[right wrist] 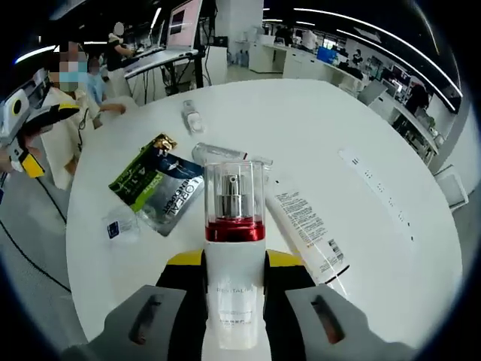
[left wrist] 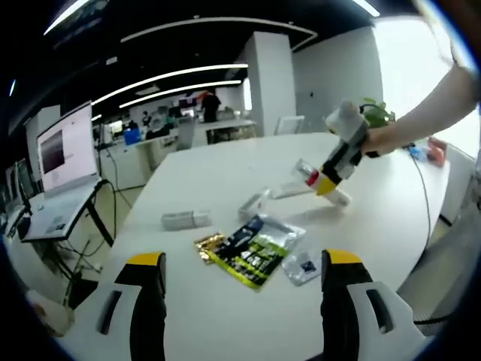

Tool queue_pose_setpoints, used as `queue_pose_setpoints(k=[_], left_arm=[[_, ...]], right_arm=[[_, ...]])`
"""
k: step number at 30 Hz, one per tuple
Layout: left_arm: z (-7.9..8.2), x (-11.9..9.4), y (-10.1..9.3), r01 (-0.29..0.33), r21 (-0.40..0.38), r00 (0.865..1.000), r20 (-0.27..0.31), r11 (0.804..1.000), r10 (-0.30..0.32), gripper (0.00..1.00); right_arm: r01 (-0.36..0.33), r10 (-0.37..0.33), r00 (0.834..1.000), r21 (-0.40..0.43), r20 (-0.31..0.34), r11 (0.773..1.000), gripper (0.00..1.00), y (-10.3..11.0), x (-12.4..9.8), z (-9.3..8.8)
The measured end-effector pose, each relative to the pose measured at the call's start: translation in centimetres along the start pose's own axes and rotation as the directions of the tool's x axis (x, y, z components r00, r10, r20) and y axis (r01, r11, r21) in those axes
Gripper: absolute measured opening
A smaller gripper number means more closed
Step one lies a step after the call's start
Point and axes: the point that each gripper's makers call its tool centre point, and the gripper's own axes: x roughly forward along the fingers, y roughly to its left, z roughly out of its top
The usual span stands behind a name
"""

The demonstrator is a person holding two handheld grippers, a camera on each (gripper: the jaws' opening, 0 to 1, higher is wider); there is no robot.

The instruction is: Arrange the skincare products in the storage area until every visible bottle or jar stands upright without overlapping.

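White pump bottle, red-collared, is being pinched by the right gripper beside the tube; it should be lowered squarely. The left gripper is hanging spread.

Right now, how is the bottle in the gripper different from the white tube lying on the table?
The pump bottle is clamped in the right gripper, while the white tube lies flat on the table, ungripped. The pump bottle has a red band and a clear cap; the white tube shows dark print along its side. Both have white bodies.
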Motion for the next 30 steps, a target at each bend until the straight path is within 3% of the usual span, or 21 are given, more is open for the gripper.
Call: queue_pose_setpoints(k=[3, 6, 8, 12, 16, 22, 27, 30], left_arm=[[0.4, -0.2, 0.2, -0.007, -0.003, 1.000, 0.004, 1.000, 0.007, 0.77], [1.7, -0.5, -0.2, -0.015, 0.009, 0.999, 0.036, 1.000, 0.015, 0.77], [3.3, -0.7, -1.4, 0.007, -0.035, 0.997, 0.075, 0.999, -0.004, 0.77], [4.8, -0.6, -3.3, 0.060, -0.066, 0.993, 0.106, 0.996, -0.053, 0.78], [7.0, -0.5, -5.1, 0.128, -0.134, 0.981, 0.161, 0.983, -0.106, 0.78], [10.8, -0.5, -8.2, 0.240, -0.240, 0.953, 0.245, 0.941, -0.180, 0.76], [12.6, 0.3, -10.4, 0.288, -0.256, 0.939, 0.265, 0.923, -0.219, 0.72], [13.2, 0.6, -11.2, 0.306, -0.236, 0.933, 0.270, 0.922, -0.240, 0.70]], right_arm=[[0.012, -0.014, 0.998, 0.033, 0.062, 0.999, 0.26, 1.2, -1.1, 0.6], [0.035, -0.039, 0.992, 0.033, 0.117, 0.999, 0.26, 2.2, -2.2, 1.2], [0.067, -0.073, 0.980, 0.042, 0.184, 0.997, 0.26, 3.5, -3.4, 2.3], [0.096, -0.107, 0.961, 0.054, 0.256, 0.994, 0.26, 5.2, -5.6, 3.7], [0.115, -0.128, 0.944, 0.060, 0.304, 0.992, 0.26, 6.5, -7.0, 4.6], [0.163, -0.168, 0.912, 0.046, 0.374, 0.986, 0.26, 8.7, -9.2, 6.2], [0.149, -0.137, 0.895, 0.004, 0.424, 0.989, 0.26, 11.7, -10.0, 7.7], [0.166, -0.138, 0.887, -0.025, 0.442, 0.986, 0.26, 12.7, -10.5, 8.3]])
